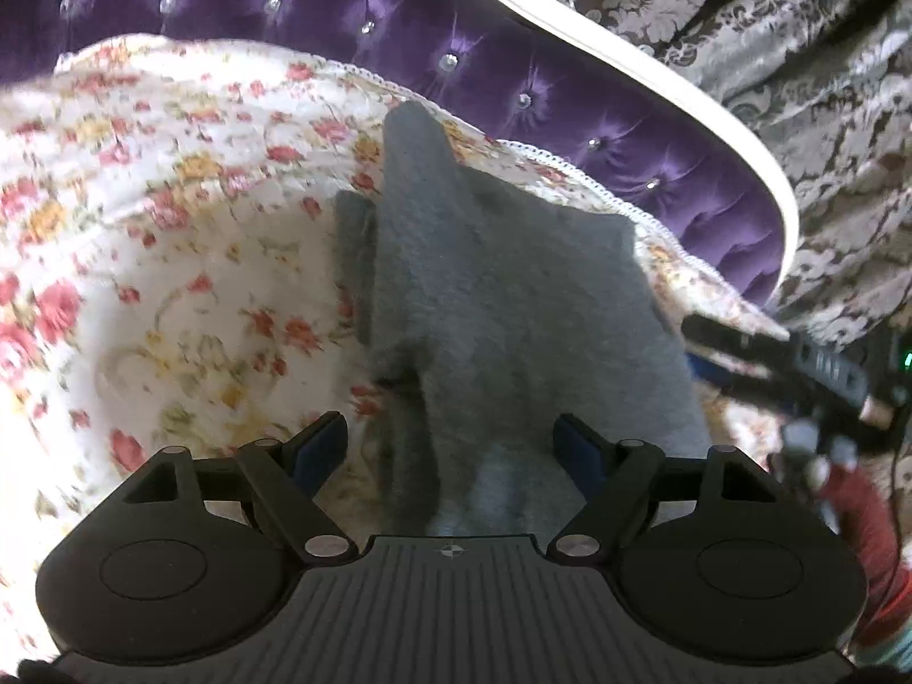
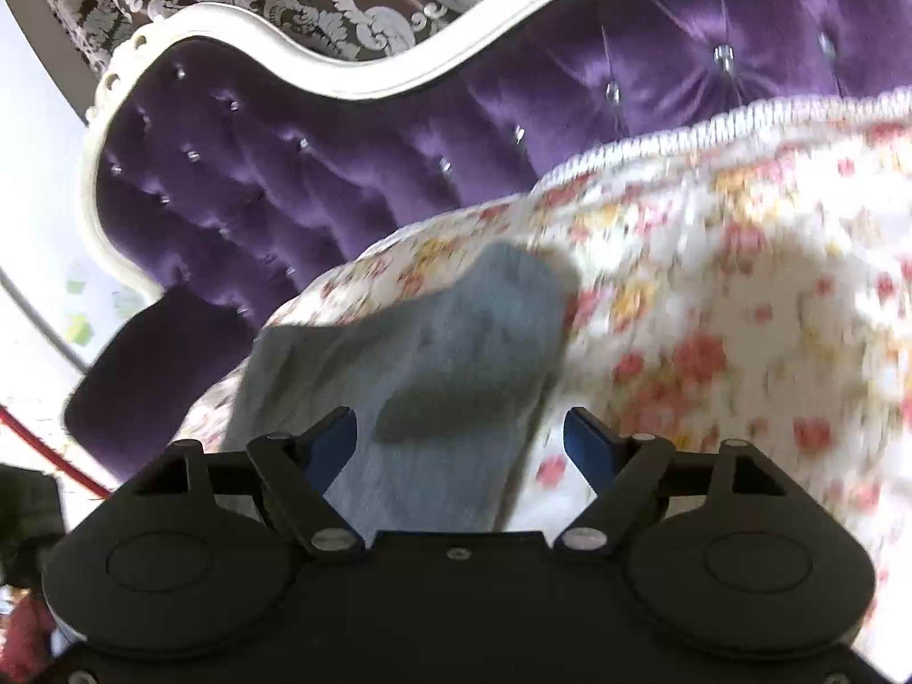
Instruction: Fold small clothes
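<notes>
Lying flat on the flowery cover, gray cloth, likely folded over already. Hanging just above its near edge with jaws wide and gripping nothing, left gripper and right gripper, maybe letting it settle. Standing behind, purple headboard.

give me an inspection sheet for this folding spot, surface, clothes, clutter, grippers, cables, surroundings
Surface: floral bedspread, white trim along its edge.
Job's things: grey garment lying on the bedspread, partly folded.
Clutter: nothing seen.
Grippers: left gripper open over the garment's near end; right gripper open, garment edge between its fingers, not pinched.
Cables: nothing seen.
Surroundings: purple tufted headboard with white frame; damask wallpaper behind.
</notes>
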Demonstrator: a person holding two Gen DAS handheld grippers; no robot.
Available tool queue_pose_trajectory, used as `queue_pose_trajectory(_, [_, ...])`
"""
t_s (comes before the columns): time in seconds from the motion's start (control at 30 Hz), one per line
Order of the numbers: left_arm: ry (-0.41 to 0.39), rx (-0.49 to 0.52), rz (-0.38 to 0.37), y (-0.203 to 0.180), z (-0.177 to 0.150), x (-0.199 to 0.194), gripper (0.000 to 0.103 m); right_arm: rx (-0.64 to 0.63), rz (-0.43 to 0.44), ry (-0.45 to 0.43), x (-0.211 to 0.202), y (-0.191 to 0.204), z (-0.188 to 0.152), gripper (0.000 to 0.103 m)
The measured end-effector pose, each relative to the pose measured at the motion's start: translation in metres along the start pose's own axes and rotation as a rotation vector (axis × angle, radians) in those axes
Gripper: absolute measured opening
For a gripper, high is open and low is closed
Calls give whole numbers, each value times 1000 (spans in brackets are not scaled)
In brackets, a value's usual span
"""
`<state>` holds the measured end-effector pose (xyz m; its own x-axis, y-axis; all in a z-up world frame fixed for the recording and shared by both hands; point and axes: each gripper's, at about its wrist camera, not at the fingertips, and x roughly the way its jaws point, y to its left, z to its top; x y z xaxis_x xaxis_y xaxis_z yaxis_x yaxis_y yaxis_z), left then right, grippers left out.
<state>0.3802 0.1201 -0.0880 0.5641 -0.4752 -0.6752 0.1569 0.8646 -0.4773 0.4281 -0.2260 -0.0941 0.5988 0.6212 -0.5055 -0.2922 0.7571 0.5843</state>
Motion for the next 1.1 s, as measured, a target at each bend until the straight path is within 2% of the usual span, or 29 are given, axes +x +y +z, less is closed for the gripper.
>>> queue_pose_trajectory(0.13, [50,-57,-82,-1,-2,4,79,44,63,42,3,-8,-6,85])
queue_pose_trajectory(0.23, [52,-11,-49,-7,-2,10,79,51,85,63,10,-10,-9,86])
queue_pose_trajectory(0.43, [33,-67,-96,-4,8,23,91,113,164,60,29,-15,-2,87])
queue_pose_trajectory(0.47, [27,-76,-117,-3,9,27,96,109,171,66,33,-14,0,90])
queue_pose_trajectory(0.57, [6,-81,-152,-3,11,34,102,93,186,70,44,-8,4,97])
queue_pose_trajectory(0.7, [-6,-76,-178,-4,11,35,101,83,194,66,56,-2,7,98])
queue_pose_trajectory(0.73, [-8,-80,-185,-4,11,35,98,83,195,64,57,-2,7,99])
queue_pose_trajectory(0.77, [-10,-89,-190,-3,10,34,76,82,194,63,59,-1,7,99])
queue_pose_trajectory(0.8, [-1,-104,-195,-1,10,33,41,82,193,63,59,0,7,99])
queue_pose_trajectory(0.83, [22,-128,-204,1,10,36,36,79,192,65,58,1,6,98])
queue_pose_trajectory(0.87, [34,-150,-222,3,9,37,35,77,187,68,57,1,6,88])
queue_pose_trajectory(0.9, [40,-160,-225,4,8,38,34,79,167,74,56,1,5,62])
queue_pose_trajectory(0.93, [43,-154,-224,1,7,36,34,85,133,86,54,1,4,51])
queue_pose_trajectory(0.97, [43,-148,-232,-2,6,33,33,92,112,95,52,0,2,48])
queue_pose_trajectory(1.1, [72,-180,-295,-12,-13,19,33,89,73,83,26,14,-3,46])
